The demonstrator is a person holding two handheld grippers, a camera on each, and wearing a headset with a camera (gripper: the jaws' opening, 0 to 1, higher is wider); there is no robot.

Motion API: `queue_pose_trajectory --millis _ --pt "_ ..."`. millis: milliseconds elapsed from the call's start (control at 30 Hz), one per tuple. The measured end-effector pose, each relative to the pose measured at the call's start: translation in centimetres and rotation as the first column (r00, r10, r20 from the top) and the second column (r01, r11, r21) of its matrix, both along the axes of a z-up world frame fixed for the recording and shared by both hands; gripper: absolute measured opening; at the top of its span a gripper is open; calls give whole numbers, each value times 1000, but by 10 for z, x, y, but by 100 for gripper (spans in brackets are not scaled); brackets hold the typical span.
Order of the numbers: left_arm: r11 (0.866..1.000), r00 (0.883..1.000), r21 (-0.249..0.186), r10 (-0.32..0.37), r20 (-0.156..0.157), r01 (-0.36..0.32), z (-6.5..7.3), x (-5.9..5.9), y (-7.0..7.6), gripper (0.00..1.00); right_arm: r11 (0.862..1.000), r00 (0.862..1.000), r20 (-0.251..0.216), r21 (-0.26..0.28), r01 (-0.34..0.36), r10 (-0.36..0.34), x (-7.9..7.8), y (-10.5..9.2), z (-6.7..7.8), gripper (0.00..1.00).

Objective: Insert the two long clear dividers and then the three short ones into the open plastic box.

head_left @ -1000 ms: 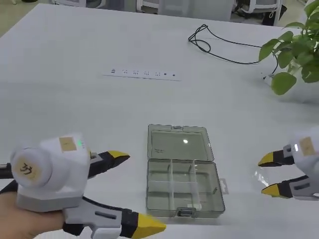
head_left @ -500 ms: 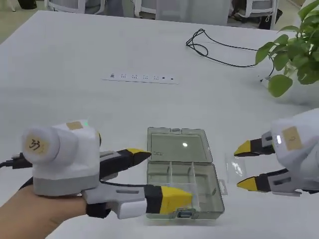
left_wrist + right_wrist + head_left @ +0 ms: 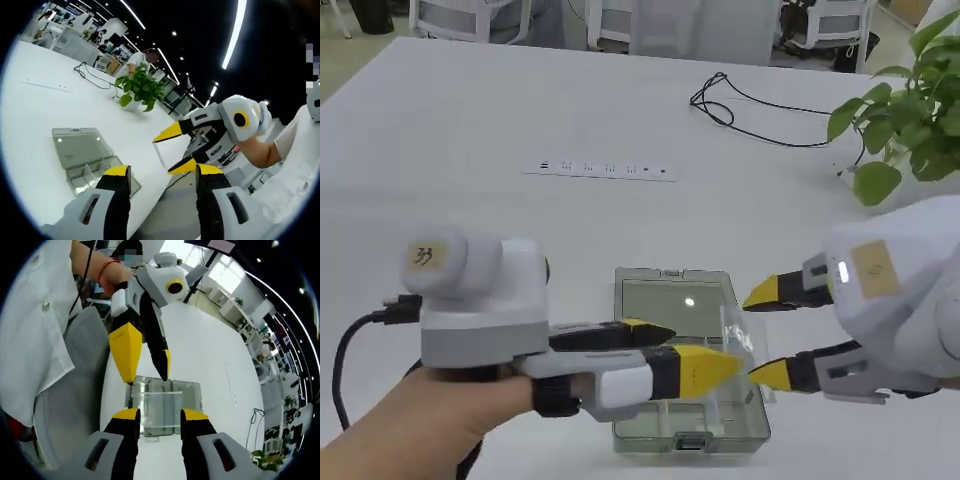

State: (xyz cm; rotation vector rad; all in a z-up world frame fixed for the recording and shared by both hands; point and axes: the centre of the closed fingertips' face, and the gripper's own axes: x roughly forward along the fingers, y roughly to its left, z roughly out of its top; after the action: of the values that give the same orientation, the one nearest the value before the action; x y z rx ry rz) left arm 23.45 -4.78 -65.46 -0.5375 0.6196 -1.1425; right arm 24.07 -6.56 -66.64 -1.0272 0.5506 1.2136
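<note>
Head view: a wide white tabletop (image 3: 470, 120) is seen in an open office, with chairs (image 3: 450, 15) lined up past its far edge. Counted on it are one power strip (image 3: 603, 168), one looped black cable (image 3: 750, 95), one potted plant (image 3: 905, 110) at the right side and one open plastic box (image 3: 665, 295). The box is set near the near edge with its lid laid flat behind the base. Partitions are seen inside the base in the right gripper view, but their count cannot be told. Two tools are held above the box. The left tool (image 3: 705, 348) is seen over the base, with its jaws apart and nothing between them. The right tool (image 3: 748, 338) is seen just right of the box, its jaw tips clamped on one clear divider (image 3: 735, 328), which is held in the air over the box's right edge. The two tools are close together, tips nearly facing. Bare tabletop is left to the left of the box and between the box and the power strip. The cable and the plant are well apart from the work.
</note>
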Motion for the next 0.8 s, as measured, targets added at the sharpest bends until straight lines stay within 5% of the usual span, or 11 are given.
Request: queue_pose_trajectory --millis 367,800 --pt "998 996 -60 5 -87 -10 2 -1 -7 20 1000 1000 0 19 -19 19 -11 17 11 33" --pt "996 994 -85 -12 -113 2 3 -6 -8 3 1000 1000 8 5 -29 29 -14 21 12 33"
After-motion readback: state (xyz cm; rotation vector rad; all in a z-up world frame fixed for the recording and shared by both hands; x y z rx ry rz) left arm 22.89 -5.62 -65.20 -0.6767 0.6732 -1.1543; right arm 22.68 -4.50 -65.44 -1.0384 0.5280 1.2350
